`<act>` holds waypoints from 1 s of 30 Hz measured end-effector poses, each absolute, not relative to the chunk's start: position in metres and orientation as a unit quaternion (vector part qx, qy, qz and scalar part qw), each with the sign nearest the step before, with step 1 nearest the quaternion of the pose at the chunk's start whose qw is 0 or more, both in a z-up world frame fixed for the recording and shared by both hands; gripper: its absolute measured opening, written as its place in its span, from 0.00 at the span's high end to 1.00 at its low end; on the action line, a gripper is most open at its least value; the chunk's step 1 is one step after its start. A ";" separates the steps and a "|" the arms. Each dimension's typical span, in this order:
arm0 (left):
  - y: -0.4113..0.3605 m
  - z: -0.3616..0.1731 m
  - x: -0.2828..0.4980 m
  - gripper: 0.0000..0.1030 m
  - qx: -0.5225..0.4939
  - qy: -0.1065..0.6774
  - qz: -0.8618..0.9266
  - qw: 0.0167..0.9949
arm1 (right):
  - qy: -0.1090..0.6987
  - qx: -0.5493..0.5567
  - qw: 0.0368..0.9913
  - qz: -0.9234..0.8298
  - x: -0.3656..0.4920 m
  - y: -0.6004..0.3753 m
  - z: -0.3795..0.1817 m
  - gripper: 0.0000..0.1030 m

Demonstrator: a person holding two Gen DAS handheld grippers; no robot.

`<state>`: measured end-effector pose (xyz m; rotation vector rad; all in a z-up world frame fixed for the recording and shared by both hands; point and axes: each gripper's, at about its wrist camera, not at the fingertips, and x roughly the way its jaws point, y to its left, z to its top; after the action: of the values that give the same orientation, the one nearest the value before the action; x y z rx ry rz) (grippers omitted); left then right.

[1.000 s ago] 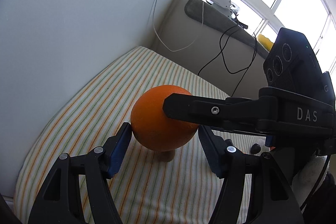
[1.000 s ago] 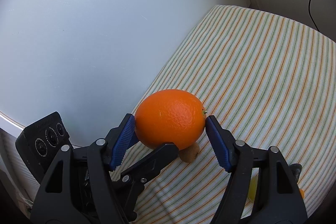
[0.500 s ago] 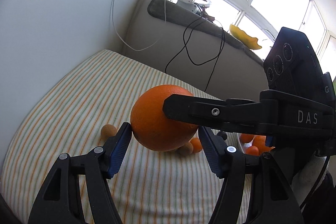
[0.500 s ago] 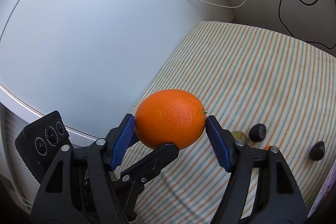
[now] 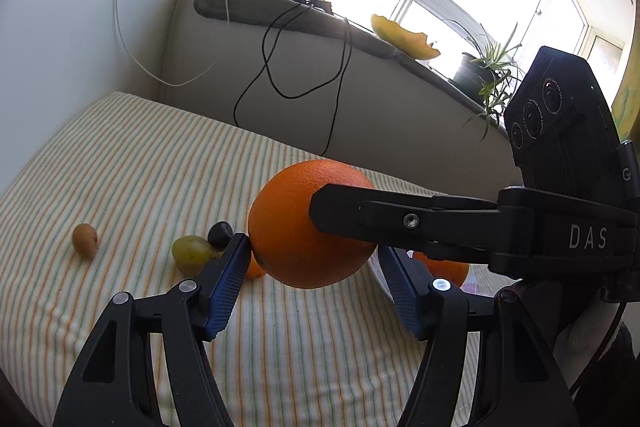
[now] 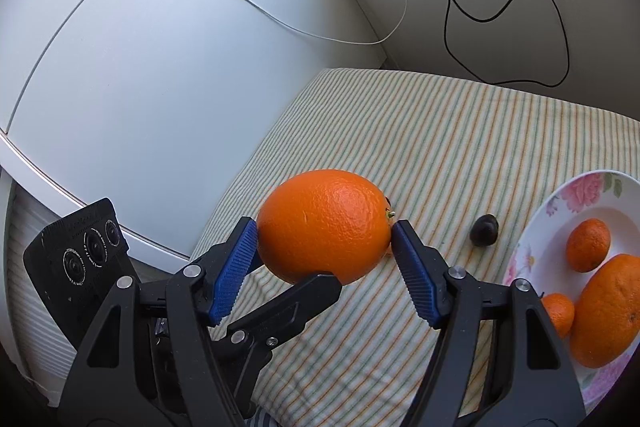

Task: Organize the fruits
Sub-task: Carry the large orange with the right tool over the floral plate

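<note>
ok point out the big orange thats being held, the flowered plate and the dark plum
big orange (image 6: pixel 324 225), right wrist view, middle of its peel
flowered plate (image 6: pixel 560 203), right wrist view, bare upper rim
dark plum (image 6: pixel 484 230), right wrist view, its middle

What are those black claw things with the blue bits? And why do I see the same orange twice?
No robot here. A person holds one pair of tongs in each hand, and each pair has a small camera that looks along its two fingers. So one picture is from the left tongs and the other from the right tongs. That is why you see the orange twice.

The blue bits are grippy pads. Both tongs pinch the orange together, up in the air, and each camera sees a black finger of the other pair.

Below is a striped cloth. On it lie a dark fruit, a green fruit and a brown fruit. A flowery plate holds three citrus fruits.
</note>
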<state>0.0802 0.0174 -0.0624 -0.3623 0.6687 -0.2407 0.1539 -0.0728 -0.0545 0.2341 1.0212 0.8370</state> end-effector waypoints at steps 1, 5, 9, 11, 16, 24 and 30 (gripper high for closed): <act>0.012 -0.063 0.083 0.37 -0.175 0.327 -0.121 0.921 | 0.473 0.109 0.786 0.384 0.154 -0.080 -0.054 0.30; -0.007 -0.064 0.092 0.37 -0.173 0.332 -0.138 0.917 | 0.473 0.114 0.792 0.369 0.155 -0.103 -0.047 0.30; -0.025 -0.066 0.100 0.37 -0.172 0.340 -0.155 0.911 | 0.472 0.114 0.798 0.357 0.151 -0.129 -0.042 0.30; -0.033 -0.068 0.104 0.37 -0.170 0.345 -0.162 0.909 | 0.473 0.114 0.801 0.350 0.154 -0.138 -0.043 0.30; -0.048 -0.072 0.114 0.37 -0.167 0.355 -0.172 0.903 | 0.476 0.115 0.805 0.336 0.158 -0.158 -0.046 0.30; -0.066 -0.076 0.121 0.37 -0.154 0.365 -0.179 0.901 | 0.478 0.114 0.809 0.322 0.166 -0.178 -0.051 0.30; -0.072 -0.080 0.124 0.38 -0.144 0.375 -0.182 0.898 | 0.477 0.107 0.815 0.311 0.169 -0.182 -0.052 0.30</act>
<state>0.1245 -0.0721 -0.0801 -0.2975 0.7759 -0.3776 0.1687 -0.1817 -0.0520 0.2275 1.0169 0.6626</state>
